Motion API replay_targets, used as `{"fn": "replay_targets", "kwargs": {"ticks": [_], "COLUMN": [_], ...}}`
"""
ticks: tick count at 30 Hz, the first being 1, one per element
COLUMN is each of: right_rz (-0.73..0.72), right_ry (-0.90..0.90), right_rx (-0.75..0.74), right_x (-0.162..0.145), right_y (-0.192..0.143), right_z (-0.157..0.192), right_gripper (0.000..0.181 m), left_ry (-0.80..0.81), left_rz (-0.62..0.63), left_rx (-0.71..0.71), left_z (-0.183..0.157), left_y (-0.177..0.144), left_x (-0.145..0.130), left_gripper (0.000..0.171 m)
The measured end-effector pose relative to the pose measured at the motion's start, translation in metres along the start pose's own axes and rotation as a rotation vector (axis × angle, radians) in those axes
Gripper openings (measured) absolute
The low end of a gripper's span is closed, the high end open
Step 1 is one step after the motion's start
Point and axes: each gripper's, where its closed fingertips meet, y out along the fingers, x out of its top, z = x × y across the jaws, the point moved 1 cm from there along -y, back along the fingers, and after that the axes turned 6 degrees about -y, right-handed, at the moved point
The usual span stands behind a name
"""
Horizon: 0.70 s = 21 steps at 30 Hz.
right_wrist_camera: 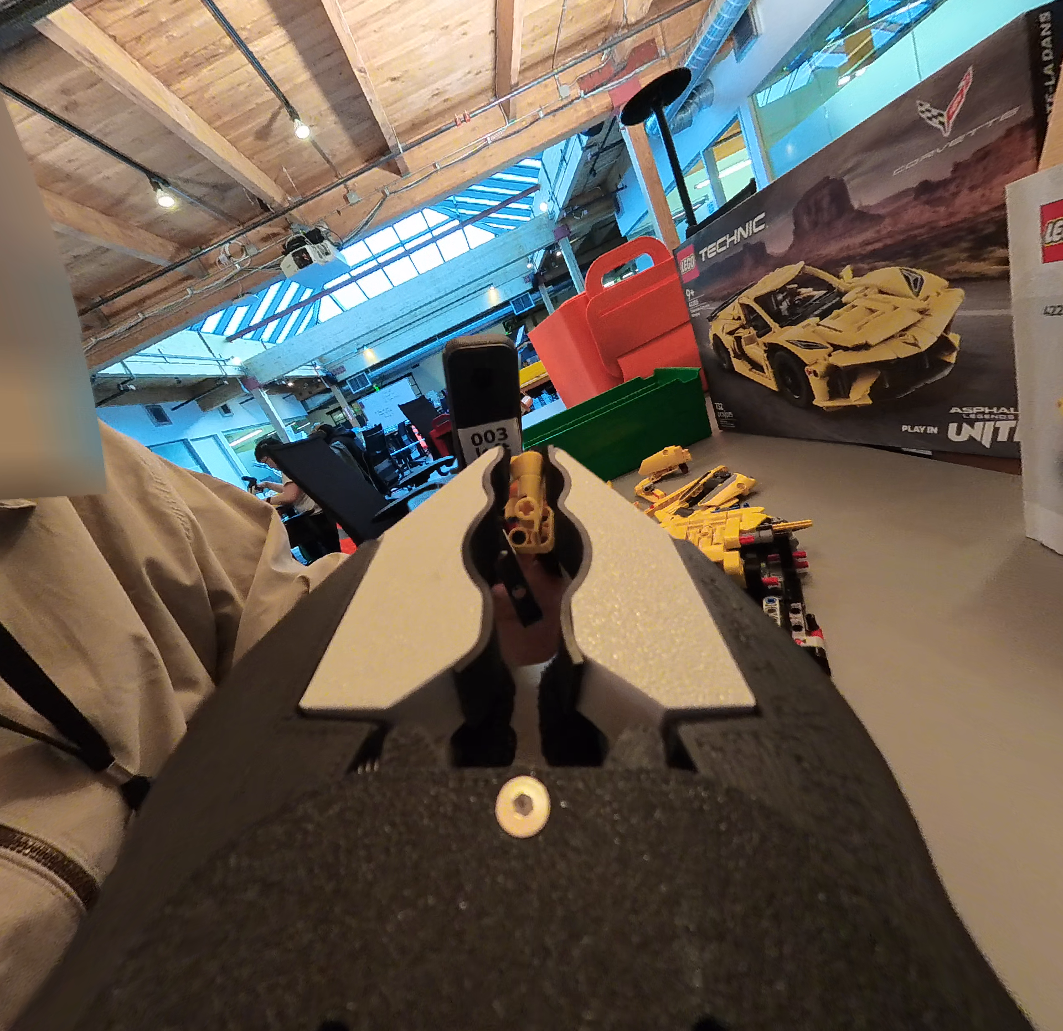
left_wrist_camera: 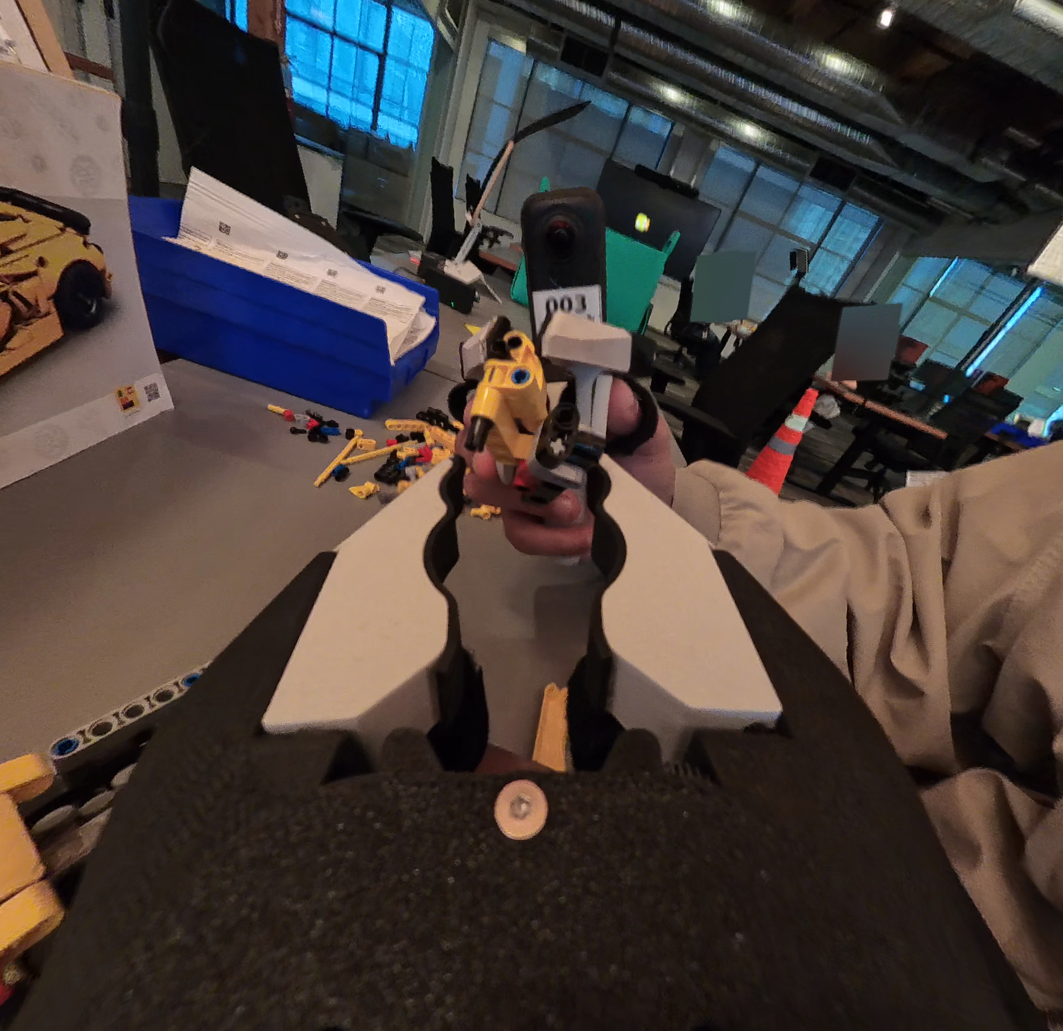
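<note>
My right gripper (right_wrist_camera: 526, 460) is shut on a small yellow brick assembly (right_wrist_camera: 529, 520) with a black beam hanging from it. In the left wrist view the right gripper (left_wrist_camera: 526, 344) faces me, held in a hand (left_wrist_camera: 540, 520), with the yellow assembly (left_wrist_camera: 509, 405) and a black gear sticking out toward me. My left gripper (left_wrist_camera: 526, 474) is open, its fingertips (left_wrist_camera: 454, 474) just below and on either side of the assembly, and it holds nothing. The left gripper's black camera (right_wrist_camera: 480, 393) shows just beyond the right fingers; its fingers are hidden.
Grey table (left_wrist_camera: 172, 543) with loose yellow, black and red pieces (left_wrist_camera: 397, 445). A blue bin (left_wrist_camera: 276, 324) holds paper bags. A partly built yellow model (right_wrist_camera: 725, 531), a green bin (right_wrist_camera: 627, 422), a red container (right_wrist_camera: 621, 324) and the set's box (right_wrist_camera: 863, 313) stand at the right. A beige sleeve (left_wrist_camera: 863, 572) is close by. The grippers are tip to tip, or close to it.
</note>
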Motion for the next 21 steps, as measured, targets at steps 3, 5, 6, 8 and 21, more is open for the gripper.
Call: {"fn": "replay_targets", "kwargs": {"ticks": [3,5,6,8,21], "right_rz": [0.030,0.045,0.069,0.098,0.255], "right_ry": [0.011,0.002,-0.003,-0.032,-0.254], "right_rx": [0.024,0.054,0.067,0.046,-0.015], "right_x": [-0.007,-0.009,-0.012,-0.015,-0.028], "right_y": [0.004,0.006,0.007,0.007,0.001], "right_z": [0.003,0.008,0.011,0.010,0.010], "right_gripper": [0.010,0.010,0.009,0.007,0.011], "left_ry": [-0.031,-0.019,-0.007,0.030,0.177], "left_rz": [-0.134,-0.119,-0.087,-0.025,0.144], "left_rx": [-0.046,-0.066,-0.060,-0.041,0.077], "left_z": [-0.007,-0.010,-0.008,-0.007,0.004], "left_y": [-0.005,-0.009,-0.010,-0.013,-0.014], "left_x": [0.020,0.020,0.017,0.012,-0.006], "left_gripper": [0.034,0.030,0.022,0.022,0.021]}}
